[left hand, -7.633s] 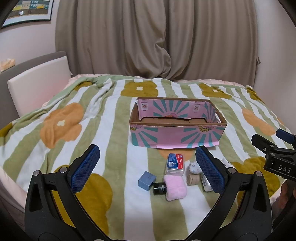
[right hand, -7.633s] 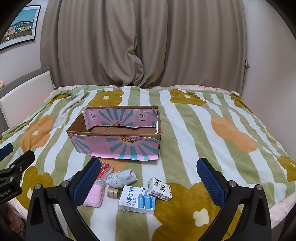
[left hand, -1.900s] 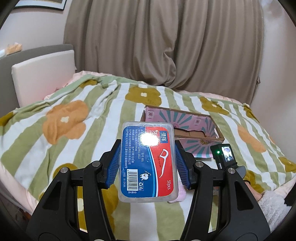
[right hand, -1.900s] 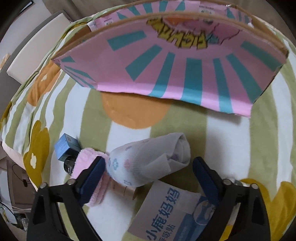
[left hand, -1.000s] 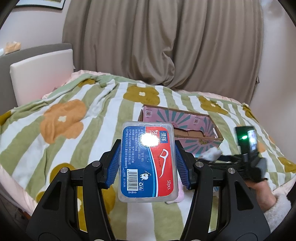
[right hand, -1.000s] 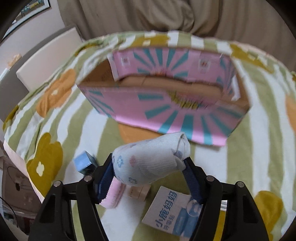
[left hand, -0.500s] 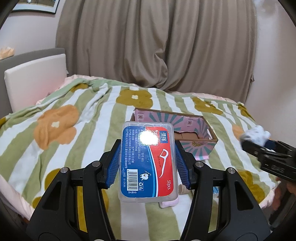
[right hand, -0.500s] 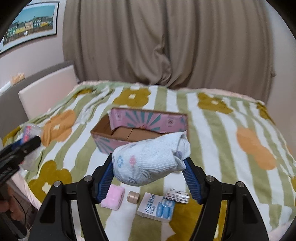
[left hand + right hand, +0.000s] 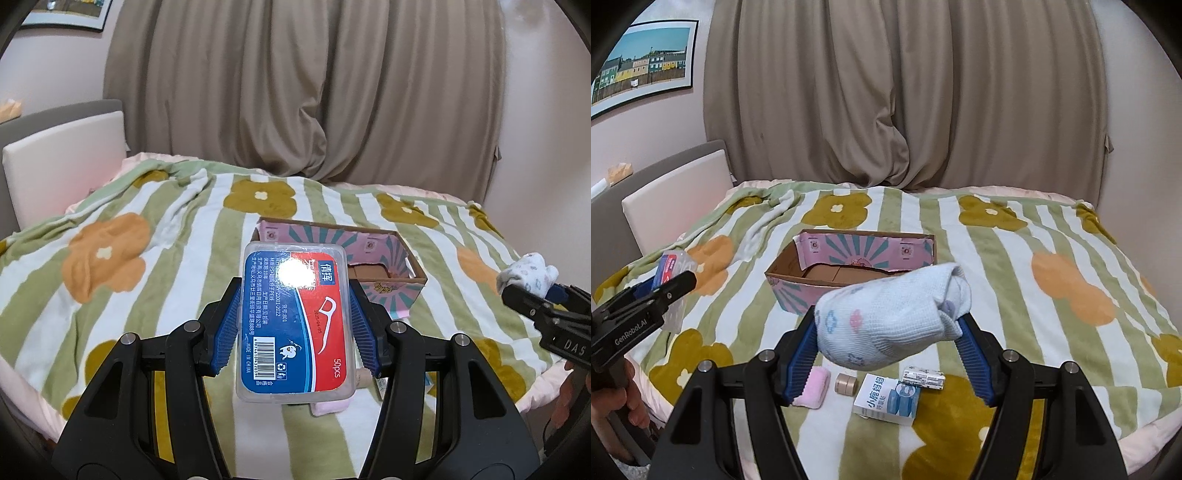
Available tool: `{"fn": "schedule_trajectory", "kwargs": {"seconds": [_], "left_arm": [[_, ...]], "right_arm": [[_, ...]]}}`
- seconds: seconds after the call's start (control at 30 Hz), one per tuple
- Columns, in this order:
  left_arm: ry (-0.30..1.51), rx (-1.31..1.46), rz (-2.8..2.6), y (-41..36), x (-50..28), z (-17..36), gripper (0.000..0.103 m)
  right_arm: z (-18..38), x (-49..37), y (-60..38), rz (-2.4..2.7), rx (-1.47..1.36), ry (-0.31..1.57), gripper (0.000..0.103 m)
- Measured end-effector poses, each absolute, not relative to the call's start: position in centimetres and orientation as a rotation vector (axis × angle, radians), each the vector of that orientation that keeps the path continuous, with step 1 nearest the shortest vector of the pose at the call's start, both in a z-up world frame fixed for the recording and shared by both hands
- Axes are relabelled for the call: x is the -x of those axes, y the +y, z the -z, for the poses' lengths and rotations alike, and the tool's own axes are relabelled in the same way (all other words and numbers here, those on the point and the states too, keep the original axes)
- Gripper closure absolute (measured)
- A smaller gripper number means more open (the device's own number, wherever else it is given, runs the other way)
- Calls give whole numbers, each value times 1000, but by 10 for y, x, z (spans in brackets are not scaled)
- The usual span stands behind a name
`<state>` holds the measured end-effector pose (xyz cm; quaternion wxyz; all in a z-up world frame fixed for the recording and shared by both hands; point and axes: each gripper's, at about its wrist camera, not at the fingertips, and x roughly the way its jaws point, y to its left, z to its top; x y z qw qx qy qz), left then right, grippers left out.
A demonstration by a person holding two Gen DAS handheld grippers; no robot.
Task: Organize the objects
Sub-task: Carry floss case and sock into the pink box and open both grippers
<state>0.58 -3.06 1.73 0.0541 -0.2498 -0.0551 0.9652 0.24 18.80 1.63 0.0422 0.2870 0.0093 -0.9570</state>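
Note:
My left gripper (image 9: 294, 326) is shut on a clear floss-pick box (image 9: 293, 325) with a blue and red label, held up above the bed. My right gripper (image 9: 891, 341) is shut on a rolled pale-blue sock (image 9: 892, 319) with small flower prints. An open pink and teal cardboard box (image 9: 849, 262) sits in the middle of the striped flower blanket (image 9: 1015, 266), beyond both grippers. In the left wrist view the box (image 9: 388, 269) lies behind the floss box, and the sock (image 9: 526, 275) shows at the right edge.
On the blanket near the front edge lie a pink cloth (image 9: 812, 391), a tan tape roll (image 9: 846, 384), a blue and white carton (image 9: 888, 398) and a small printed packet (image 9: 925, 376). A padded headboard (image 9: 676, 199) stands at the left, curtains (image 9: 905, 92) behind.
My right gripper has lifted the sock well up and back from the blanket, so the whole bed shows below it. The left gripper still holds the floss box in place.

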Motion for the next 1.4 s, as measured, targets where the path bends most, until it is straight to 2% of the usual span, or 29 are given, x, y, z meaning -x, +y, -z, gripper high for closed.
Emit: {"fn": "schedule_trajectory", "kwargs": {"seconds": [0.33,0.6,1.1,1.23,1.4], "left_arm": [[-144,787,-2911,-25,11,-20,52],[-146,856,-2866,-23,53,-19,52],[-1,1010,-2794,-10,196,-16,52],[57,1115,-2746,0,243,1,52],[43,1287,-2631,9,299,38,52]], "right_arm": [[-12,11,186,2926,-924,55,37],[-9,40,185,2934,-940,111,37],[-18,155,165,2836,-1026,214,37],[-6,197,161,2789,-1111,236,37],[26,251,164,2708,-1263,221,37]]}}
